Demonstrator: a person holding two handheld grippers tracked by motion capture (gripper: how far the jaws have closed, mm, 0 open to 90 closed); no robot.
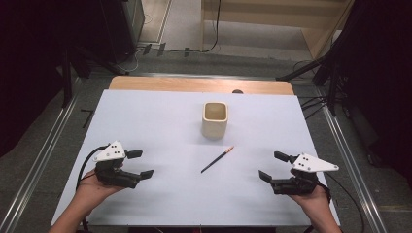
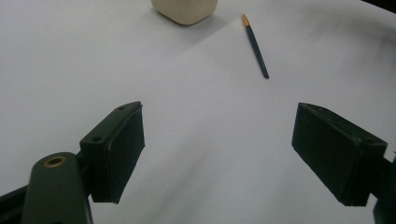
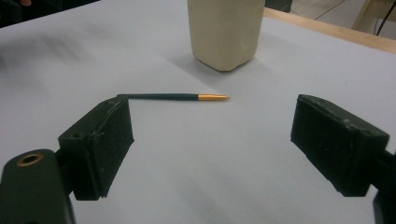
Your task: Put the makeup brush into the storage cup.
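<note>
A cream square cup [image 1: 214,119] stands upright on the white table cover [image 1: 160,194], a little beyond the middle. In front of it lies a dark pencil with an orange tip [image 1: 217,159], slanted. My left gripper [image 1: 139,164] rests low at the left, open, with nothing between its jaws. At the right, my right gripper [image 1: 272,166] is open too and holds nothing. The left gripper view shows the cup [image 2: 185,10] and the pencil [image 2: 255,45] ahead of the open left gripper [image 2: 218,151]. In the right gripper view, the pencil [image 3: 177,97] and cup [image 3: 225,32] lie beyond the right gripper [image 3: 212,149].
The table's wooden far edge [image 1: 201,85] shows beyond the white cover. Metal rails [image 1: 352,165] run along both sides on the floor, and dark stands and cables [image 1: 320,68] surround the table.
</note>
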